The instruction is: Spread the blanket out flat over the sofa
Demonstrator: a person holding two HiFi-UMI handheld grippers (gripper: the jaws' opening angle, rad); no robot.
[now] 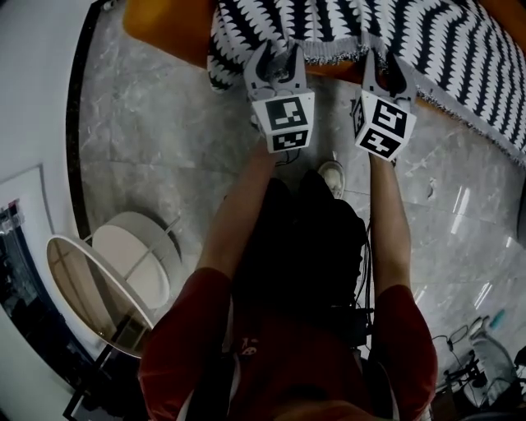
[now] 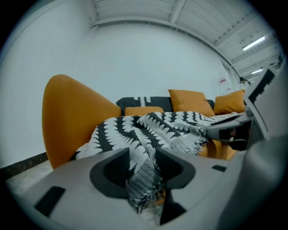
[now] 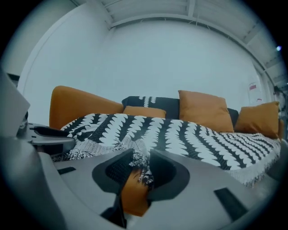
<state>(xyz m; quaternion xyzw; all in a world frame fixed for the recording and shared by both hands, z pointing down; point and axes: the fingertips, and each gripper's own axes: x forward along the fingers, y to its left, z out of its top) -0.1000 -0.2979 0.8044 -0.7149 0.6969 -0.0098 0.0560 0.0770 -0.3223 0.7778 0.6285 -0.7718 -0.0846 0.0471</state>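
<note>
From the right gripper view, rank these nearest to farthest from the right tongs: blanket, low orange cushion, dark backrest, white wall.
1. blanket: its fringed edge sits between the open right tongs.
2. low orange cushion: centre, just beyond the blanket.
3. dark backrest: directly behind that cushion.
4. white wall: at the very back, above everything.

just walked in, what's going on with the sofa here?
A person stands at the front of the orange sofa with a gripper in each hand. The black-and-white blanket is draped over the seat, smoother toward the right and bunched in folds by the left armrest. The left gripper and right gripper are both at its front edge, fingers apart, with the fringe hanging loose between them, not clamped.
</note>
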